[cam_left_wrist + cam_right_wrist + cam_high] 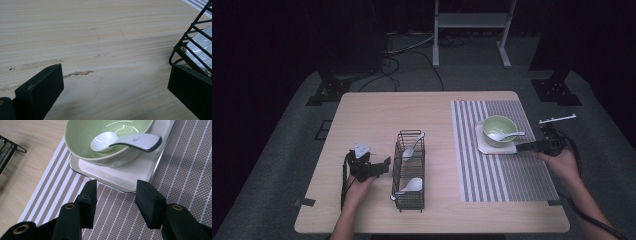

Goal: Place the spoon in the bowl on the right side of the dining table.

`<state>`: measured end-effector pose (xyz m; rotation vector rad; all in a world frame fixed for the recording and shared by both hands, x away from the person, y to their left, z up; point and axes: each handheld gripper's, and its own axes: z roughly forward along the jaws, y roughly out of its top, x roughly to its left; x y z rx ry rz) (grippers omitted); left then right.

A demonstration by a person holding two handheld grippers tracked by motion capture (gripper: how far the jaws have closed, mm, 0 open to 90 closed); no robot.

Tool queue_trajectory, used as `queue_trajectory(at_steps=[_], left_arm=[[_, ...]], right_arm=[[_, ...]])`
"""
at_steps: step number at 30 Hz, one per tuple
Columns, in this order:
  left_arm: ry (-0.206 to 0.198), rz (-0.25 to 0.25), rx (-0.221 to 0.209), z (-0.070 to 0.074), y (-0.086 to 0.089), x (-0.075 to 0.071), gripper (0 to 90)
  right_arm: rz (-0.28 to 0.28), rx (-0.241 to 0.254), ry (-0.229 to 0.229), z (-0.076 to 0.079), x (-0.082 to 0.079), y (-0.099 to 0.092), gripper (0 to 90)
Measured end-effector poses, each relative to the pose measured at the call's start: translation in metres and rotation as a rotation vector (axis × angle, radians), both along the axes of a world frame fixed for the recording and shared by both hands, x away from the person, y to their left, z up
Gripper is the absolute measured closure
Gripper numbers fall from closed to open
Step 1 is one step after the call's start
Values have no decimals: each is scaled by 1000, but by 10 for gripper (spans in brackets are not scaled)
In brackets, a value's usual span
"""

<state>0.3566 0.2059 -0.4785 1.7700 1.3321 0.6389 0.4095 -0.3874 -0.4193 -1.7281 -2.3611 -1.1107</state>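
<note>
A pale green bowl (pixel 499 127) (pixel 82 135) stands on a white square plate (pixel 492 148) (pixel 125 176) on the striped placemat (pixel 497 175). A white spoon (pixel 507 135) (pixel 125 141) lies in the bowl with its handle over the rim. My right gripper (pixel 519 147) (pixel 116 195) hovers just off the plate's near edge, open, with nothing between its jaws. My left gripper (pixel 384 165) (pixel 115 80) rests low over the wood beside the black wire basket (pixel 408 170) (pixel 190 32), jaws wide and open. Two more white spoons (pixel 414 147) (pixel 412 186) lie in the basket.
The light wooden table (pixel 377 115) has bare wood at the back left. The placemat (pixel 175 170) covers the right part. A corner of the basket (pixel 6 152) sits left of the mat. Dark stands and a white frame (pixel 472 22) stand behind the table.
</note>
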Motion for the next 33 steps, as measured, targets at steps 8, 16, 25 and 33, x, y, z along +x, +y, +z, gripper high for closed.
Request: queue_trajectory(at_steps=[8,16,25,33], left_arm=[[-2,2,0,0,0,0,0],[0,0,1,0,0,0,0],[-1,1,-1,0,0,0,0],[2,0,1,0,0,0,0]], right_arm=[[26,-2,1,-1,-7,6,444],[42,-9,0,-6,-13,13,398],[64,-29,-2,-10,-18,24,338],[79,-21,-8,-10,-24,31,289]])
